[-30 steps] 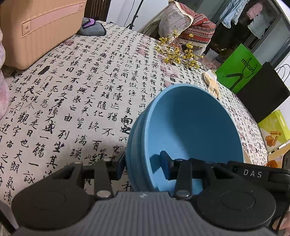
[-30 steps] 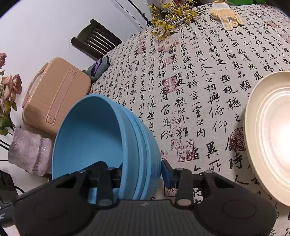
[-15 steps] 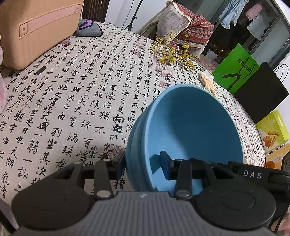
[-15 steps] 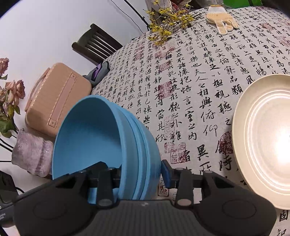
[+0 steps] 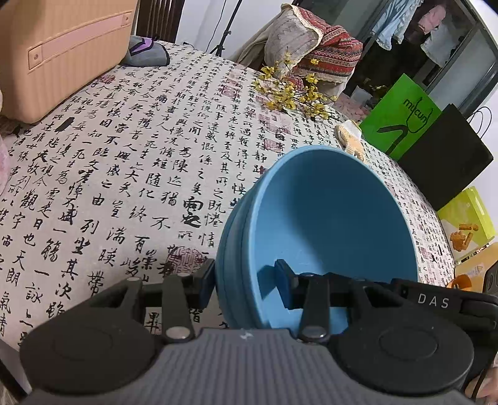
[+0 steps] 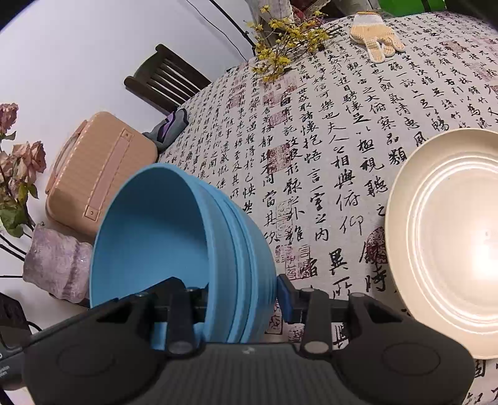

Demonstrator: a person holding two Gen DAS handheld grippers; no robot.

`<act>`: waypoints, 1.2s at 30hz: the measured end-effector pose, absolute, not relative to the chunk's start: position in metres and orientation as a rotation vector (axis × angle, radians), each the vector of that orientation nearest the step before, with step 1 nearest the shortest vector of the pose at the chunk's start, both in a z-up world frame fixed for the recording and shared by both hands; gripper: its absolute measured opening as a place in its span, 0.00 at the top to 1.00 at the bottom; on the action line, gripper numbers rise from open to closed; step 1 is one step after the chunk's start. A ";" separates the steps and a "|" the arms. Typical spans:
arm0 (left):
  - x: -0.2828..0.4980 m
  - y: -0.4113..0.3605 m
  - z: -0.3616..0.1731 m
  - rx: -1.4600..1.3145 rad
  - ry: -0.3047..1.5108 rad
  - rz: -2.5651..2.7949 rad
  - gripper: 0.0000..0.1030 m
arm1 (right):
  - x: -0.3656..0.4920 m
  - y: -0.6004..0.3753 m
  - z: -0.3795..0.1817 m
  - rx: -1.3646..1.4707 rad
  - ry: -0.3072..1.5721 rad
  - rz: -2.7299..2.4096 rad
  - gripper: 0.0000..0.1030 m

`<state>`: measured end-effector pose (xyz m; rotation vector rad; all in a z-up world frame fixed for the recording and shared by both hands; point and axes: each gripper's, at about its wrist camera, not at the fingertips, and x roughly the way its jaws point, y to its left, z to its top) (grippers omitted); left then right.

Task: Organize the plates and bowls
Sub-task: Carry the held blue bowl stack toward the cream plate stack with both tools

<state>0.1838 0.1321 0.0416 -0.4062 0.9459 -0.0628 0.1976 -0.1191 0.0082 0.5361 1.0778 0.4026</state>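
— Nearest, low in each frame? 
— Nested stack of round blue plastic bowls (image 5: 326, 224), already gathered, tilted on edge above the surface (image 5: 130, 162) with its calligraphy-print cloth. Clamped on the stack's wall from both sides: left gripper (image 5: 246, 285) at bottom centre of its view, right gripper (image 6: 242, 296) likewise, one pad inside, one outside.
— Left to do? 
— Probably setting the stack down. Right of frame in the right wrist view, a round cream plate (image 6: 448, 236), flat and alone, not yet grouped with anything.
— Further back? 
— Upper left, a tan ribbed case (image 6: 93, 174); top, yellow flower sprigs (image 6: 280, 40) and a knitted glove (image 6: 375, 29). Untouched by the task.
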 end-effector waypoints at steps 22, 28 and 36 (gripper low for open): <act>0.191 0.096 0.048 -0.375 0.945 -0.099 0.60 | 0.194 -0.157 0.011 0.571 1.047 0.372 0.65; 0.194 0.085 0.049 -0.371 0.945 -0.113 0.60 | 0.194 -0.169 0.013 0.579 1.035 0.362 0.65; 0.199 0.071 0.050 -0.367 0.951 -0.124 0.60 | 0.195 -0.184 0.012 0.583 1.025 0.340 0.65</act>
